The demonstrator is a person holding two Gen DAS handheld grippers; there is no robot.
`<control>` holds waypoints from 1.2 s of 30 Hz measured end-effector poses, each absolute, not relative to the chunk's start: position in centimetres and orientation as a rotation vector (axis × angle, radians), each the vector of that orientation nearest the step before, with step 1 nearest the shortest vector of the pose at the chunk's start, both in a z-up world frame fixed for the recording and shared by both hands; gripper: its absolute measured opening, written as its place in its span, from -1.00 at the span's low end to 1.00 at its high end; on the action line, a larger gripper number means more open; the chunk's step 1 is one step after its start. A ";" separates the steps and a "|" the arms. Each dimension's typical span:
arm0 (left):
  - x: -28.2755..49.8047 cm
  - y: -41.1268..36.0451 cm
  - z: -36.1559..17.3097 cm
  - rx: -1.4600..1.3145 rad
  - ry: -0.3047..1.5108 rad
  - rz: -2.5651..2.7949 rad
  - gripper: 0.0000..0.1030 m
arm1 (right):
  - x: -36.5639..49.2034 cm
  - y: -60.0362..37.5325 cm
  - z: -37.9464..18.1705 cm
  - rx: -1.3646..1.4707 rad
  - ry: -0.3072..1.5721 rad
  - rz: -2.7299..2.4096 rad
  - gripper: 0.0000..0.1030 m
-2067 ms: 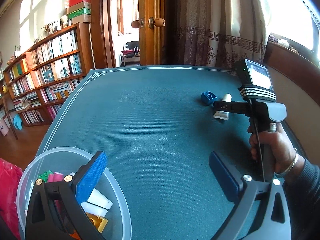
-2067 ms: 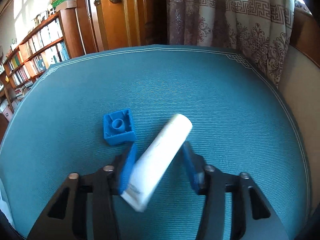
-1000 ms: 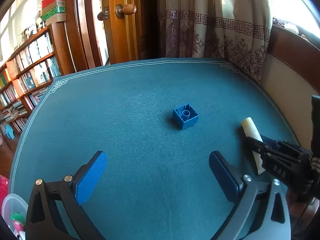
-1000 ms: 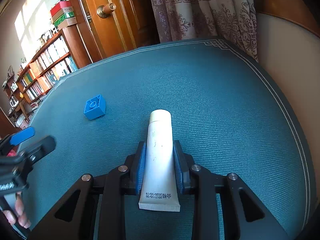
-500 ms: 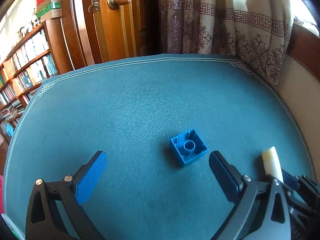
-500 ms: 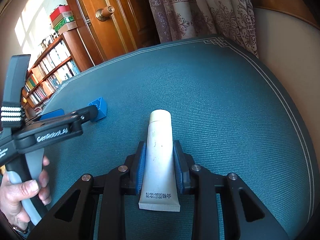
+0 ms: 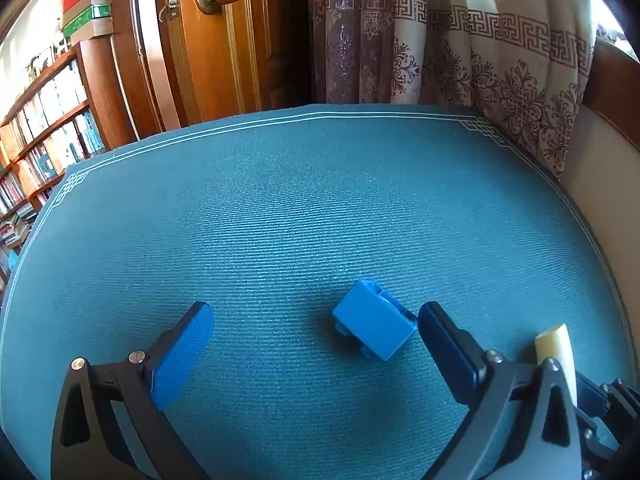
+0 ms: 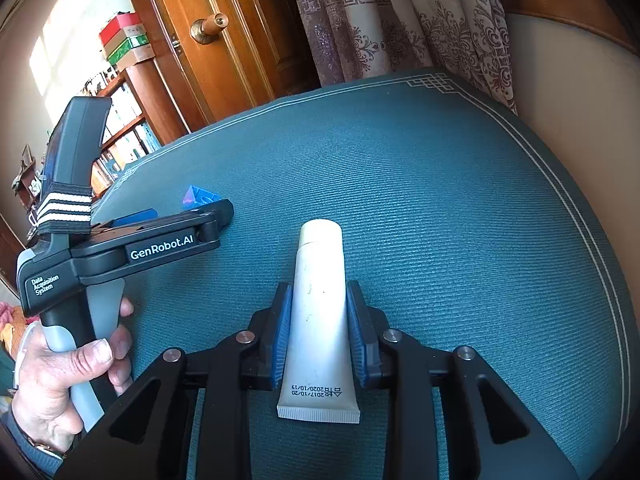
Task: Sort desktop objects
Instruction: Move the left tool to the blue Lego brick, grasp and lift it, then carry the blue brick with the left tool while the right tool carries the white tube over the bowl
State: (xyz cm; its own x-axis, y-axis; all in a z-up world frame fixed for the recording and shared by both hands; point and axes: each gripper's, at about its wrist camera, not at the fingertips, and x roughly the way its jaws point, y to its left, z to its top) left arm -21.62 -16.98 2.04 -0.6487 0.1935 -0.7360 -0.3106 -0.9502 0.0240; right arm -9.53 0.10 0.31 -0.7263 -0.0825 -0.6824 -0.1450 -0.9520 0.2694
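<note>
Desktop objects in view number two: one white tube and one blue block. Printed near the tube's crimped end, reading upside down in the right wrist view, is a date line, "2017/10/20" and "2020/10/19". The left tool's body, seen from the right wrist view, carries "GenRobot.AI" on its side arm and "Data Acquisition System" on the housing above the grip.

The right tool is closed narrowly on the tube: both blue pads press the tube's sides around mid-length, cap end pointing forward, crimped end toward the camera. The tube's cap end also shows at the lower right edge of the left wrist view.

The left tool stands wide, holding nothing. The blue block lies tilted on the teal bench between its fingers, just beside the right-side finger; contact cannot be confirmed. The left-side finger is well apart from the block.

One hand grips the left tool's handle.
</note>
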 end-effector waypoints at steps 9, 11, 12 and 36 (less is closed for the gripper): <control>-22.1 -16.7 1.8 -1.149 0.214 2.584 0.58 | -9.6 0.2 0.3 -1.149 0.479 2.848 -0.44; -22.1 -16.7 1.8 -1.137 0.219 2.575 0.47 | -9.7 0.2 0.2 -1.148 0.479 2.848 -0.44; -22.1 -16.6 1.8 -1.131 0.224 2.572 0.41 | -9.7 0.2 0.2 -1.149 0.478 2.848 -0.44; -17.1 -18.7 4.1 -1.011 0.230 2.636 -0.29 | -9.7 0.3 0.2 -1.145 0.501 2.853 -0.44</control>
